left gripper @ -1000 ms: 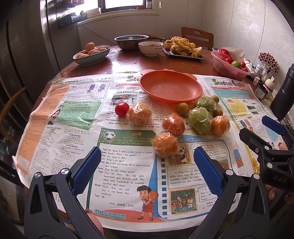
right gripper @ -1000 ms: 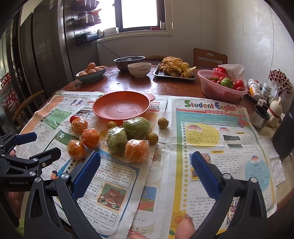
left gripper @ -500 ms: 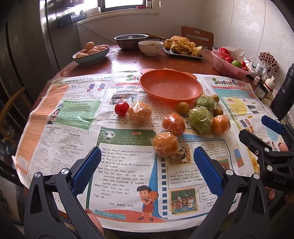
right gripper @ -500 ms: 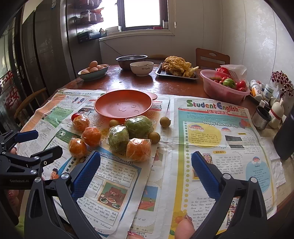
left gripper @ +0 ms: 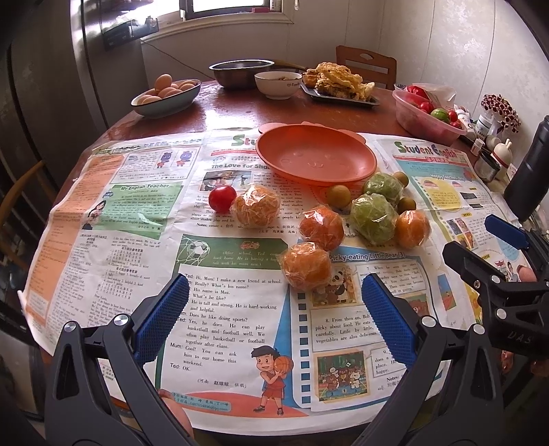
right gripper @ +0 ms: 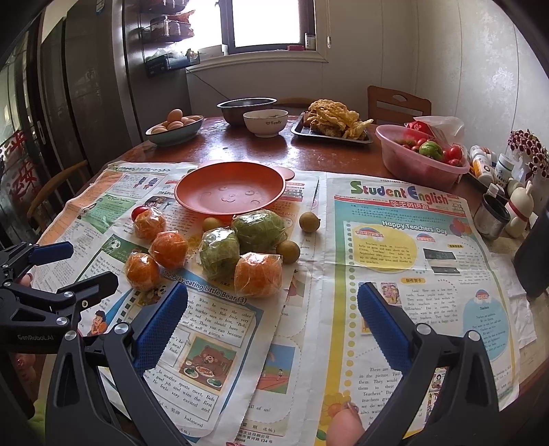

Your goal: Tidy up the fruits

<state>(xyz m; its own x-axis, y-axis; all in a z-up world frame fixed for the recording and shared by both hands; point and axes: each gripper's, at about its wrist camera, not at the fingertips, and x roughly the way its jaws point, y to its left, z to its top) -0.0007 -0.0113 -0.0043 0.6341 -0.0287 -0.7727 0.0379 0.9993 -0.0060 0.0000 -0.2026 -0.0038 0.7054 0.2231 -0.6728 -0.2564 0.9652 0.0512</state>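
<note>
Lit by daylight from the window (right gripper: pixel 271 24) at the back, blown out to plain white. Soft glare on the bare counter (left gripper: pixel 233 106) near the far bowls. Short, faint shadows under the fruit on the newspaper (right gripper: pixel 394 274). Sharp at centre in both views; strongly bent at the edges, with black corners. Left side dim beside the dark cabinet (right gripper: pixel 85 85).

Black grippers (left gripper: pixel 274 315), blue ribbed pads (left gripper: pixel 161 317)
</note>
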